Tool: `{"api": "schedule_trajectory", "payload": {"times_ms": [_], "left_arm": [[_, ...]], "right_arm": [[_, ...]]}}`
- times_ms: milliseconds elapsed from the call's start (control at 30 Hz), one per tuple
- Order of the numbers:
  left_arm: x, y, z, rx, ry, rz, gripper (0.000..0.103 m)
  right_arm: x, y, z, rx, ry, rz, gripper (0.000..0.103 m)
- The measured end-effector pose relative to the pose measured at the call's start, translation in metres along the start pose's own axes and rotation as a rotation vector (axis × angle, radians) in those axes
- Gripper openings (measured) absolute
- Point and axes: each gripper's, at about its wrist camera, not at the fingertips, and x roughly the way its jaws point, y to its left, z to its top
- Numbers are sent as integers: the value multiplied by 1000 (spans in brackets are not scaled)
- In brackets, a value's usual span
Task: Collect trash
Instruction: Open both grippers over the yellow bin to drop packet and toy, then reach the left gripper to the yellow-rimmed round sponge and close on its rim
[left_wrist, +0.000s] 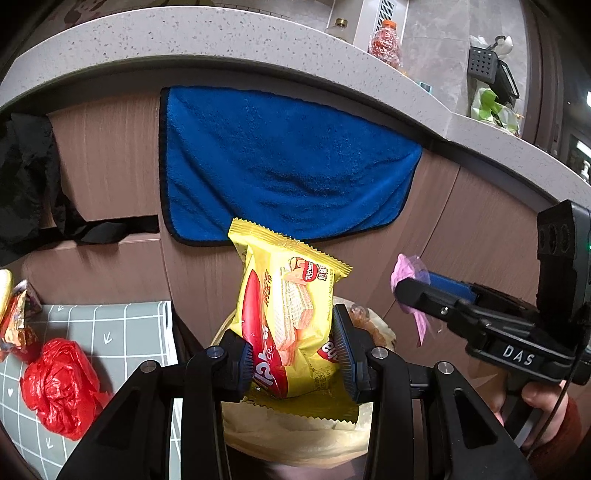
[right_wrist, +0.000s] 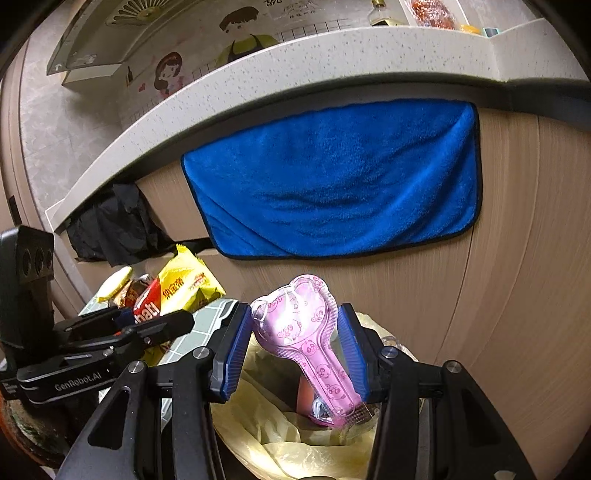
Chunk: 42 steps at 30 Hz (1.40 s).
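Note:
In the left wrist view my left gripper (left_wrist: 295, 354) is shut on a yellow wafer packet (left_wrist: 291, 306), which stands upright between the pads. Under it is a bin lined with a pale yellow bag (left_wrist: 295, 435). My right gripper (left_wrist: 402, 291) comes in from the right, a hand on its handle, with pink plastic at its tip. In the right wrist view my right gripper (right_wrist: 293, 314) is shut on a pink bear-shaped plastic pack (right_wrist: 295, 325), held over the bag-lined bin (right_wrist: 280, 446). The left gripper (right_wrist: 181, 321) with the yellow packet (right_wrist: 184, 291) is at the left.
A crumpled red plastic bag (left_wrist: 59, 387) and snack wrappers (left_wrist: 14, 314) lie on a grey grid-pattern tablecloth (left_wrist: 122, 325) left of the bin. A blue towel (left_wrist: 280, 162) hangs on the wooden cabinet front under a speckled counter (left_wrist: 221, 33). Black cloth (left_wrist: 26, 177) hangs further left.

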Motion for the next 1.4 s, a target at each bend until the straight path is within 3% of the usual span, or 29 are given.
{"api": "schedule_trajectory", "payload": {"times_ms": [200,267,300,367,500,700,900,1067,1267,1400], "left_arm": [[9,6,5,-31,16,-48,42],[19,13,8,-53,38,-128,54],[25,17,10,-70,62,-155,67],[33,26,12,-113,89,-153,76],[26,38,14,-131,97,-113,83],[-32,68,10,-96,7,37,83],[-94,119,-4,-133,-70,203,83],[-129,148,-21,-128,-87,312,83],[-157,184,-40,-190,-95,317,83],[-169,221,-53,-296,-78,240,83]], "right_arm": [[13,-6,-3,27,25,0,45],[17,-9,-4,42,28,13,46],[20,-12,-5,49,33,13,49],[28,-19,-7,80,45,-8,58],[34,-30,-14,144,58,6,61],[19,-21,-16,121,30,12,61],[7,10,-8,49,-18,-50,61],[10,48,-2,14,-41,-3,61],[20,96,4,-42,-33,47,61],[32,130,2,-80,13,101,61]]}}
